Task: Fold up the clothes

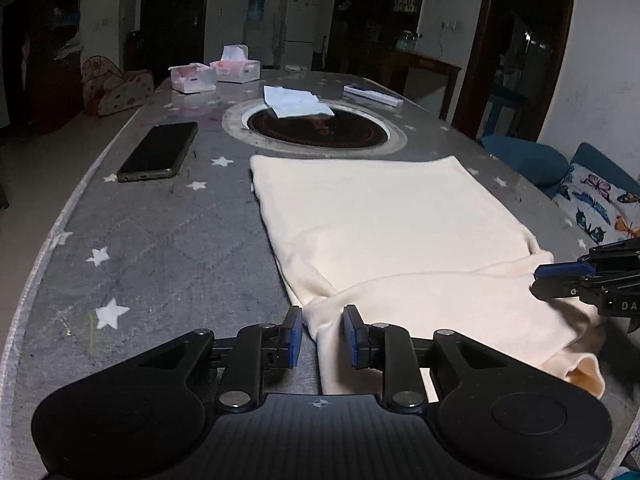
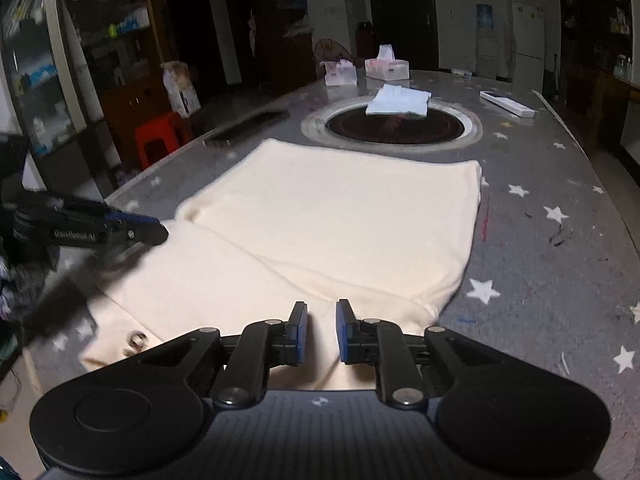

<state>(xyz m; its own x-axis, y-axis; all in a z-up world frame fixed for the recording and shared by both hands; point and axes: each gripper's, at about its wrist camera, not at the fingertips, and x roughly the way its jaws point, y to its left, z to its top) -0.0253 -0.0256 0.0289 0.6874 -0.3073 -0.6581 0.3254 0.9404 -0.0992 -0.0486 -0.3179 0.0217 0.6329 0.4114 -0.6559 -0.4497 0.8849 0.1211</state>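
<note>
Cream garment [image 1: 392, 232]: spread on grey star-print bench [image 1: 160, 240], partly folded; far half a smooth flat panel toward 12 o'clock, near half with sleeves or side flaps crossed over in loose diagonal creases

Left claw [image 1: 322, 334]: low at garment's near left edge, at 6 o'clock in left wrist view; fingers spread, a raised ridge of cloth between blue pads [image 1: 295, 330], not yet pinched

Right claw [image 2: 321, 330]: low over garment's near right part, at 6 o'clock in right wrist view; fingers spread with a narrower gap, cloth beneath and between, no pinch visible

Step in hand, as a judgement: side folds done, both claws placed at near hem for a grip ahead of the lengthwise fold

Next move, as a judgement: close both claws on near edge, lift evenly, carry toward 12 o'clock, lay onto far panel; care needed for loose flap [image 1: 584, 372] at 4 o'clock, likely to slip open

Elsewhere on bench: phone [image 1: 159, 152] at 10 o'clock; round inset burner [image 1: 316, 128] at 12 o'clock, just beyond garment, folded paper [image 1: 296, 102] lying on it; tissue boxes [image 1: 216, 72] farther back
</note>
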